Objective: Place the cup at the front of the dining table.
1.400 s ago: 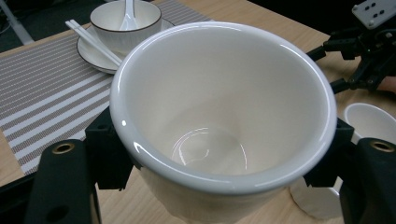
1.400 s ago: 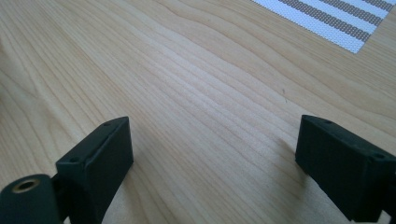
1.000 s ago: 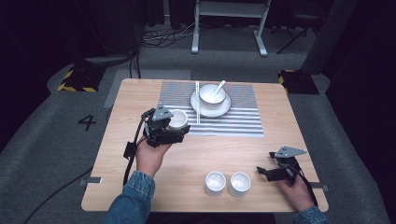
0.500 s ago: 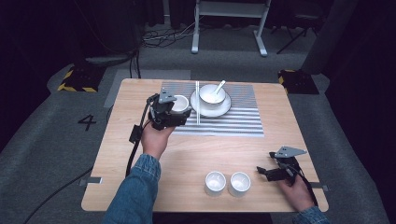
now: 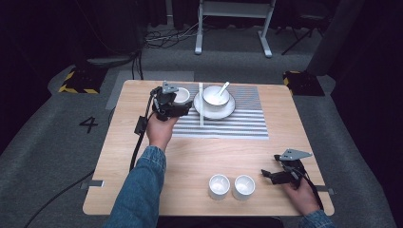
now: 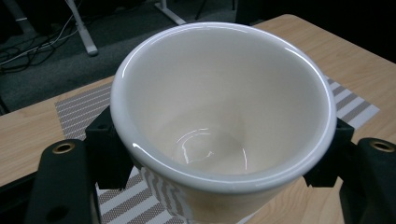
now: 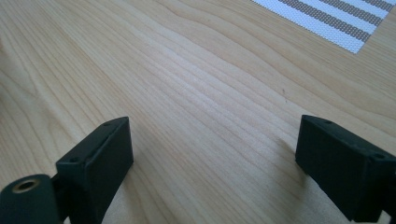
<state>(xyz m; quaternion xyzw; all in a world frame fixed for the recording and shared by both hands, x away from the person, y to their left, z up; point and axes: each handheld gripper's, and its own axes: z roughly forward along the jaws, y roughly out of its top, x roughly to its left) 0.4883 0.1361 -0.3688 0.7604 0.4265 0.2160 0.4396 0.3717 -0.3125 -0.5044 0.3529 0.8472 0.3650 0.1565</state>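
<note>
White cup (image 6: 219, 126) clamped in our left gripper (image 5: 173, 102), over striped mat (image 5: 247, 124) at 9 o'clock of plate (image 5: 228, 110); two cups (image 5: 231, 186) remain. Right gripper (image 7: 212, 154) wide open, empty

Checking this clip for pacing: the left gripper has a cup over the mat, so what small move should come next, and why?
Probably lower it straight down. The left gripper holds the cup upright between its jaws, over the striped mat beside the plate, apparently still above the mat.
</note>
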